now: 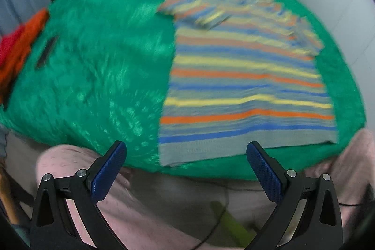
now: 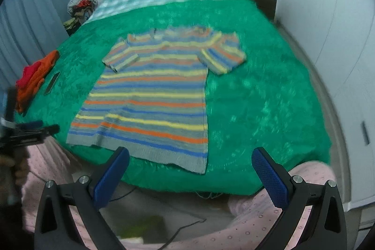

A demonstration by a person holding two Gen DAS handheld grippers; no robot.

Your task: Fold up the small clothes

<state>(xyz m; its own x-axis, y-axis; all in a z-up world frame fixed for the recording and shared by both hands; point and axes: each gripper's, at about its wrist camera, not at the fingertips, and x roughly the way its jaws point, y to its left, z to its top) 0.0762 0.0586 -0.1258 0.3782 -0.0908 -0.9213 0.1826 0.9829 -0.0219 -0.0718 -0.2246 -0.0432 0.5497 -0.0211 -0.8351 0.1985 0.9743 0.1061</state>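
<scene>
Two grippers, left (image 1: 186, 170) and right (image 2: 190, 173), both with blue-padded fingers spread wide, holding nothing, short of the fuzzy green blanket (image 2: 257, 97). Spread flat on that blanket: grey knit shirt striped orange, yellow, blue (image 2: 150, 97) (sleeves folded inward). Near the blanket's left edge: orange-red clothes (image 2: 35, 79).

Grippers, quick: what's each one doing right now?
Left gripper: open, holding nothing, short of the striped shirt.
Right gripper: open, holding nothing, at the shirt's hem.
</scene>
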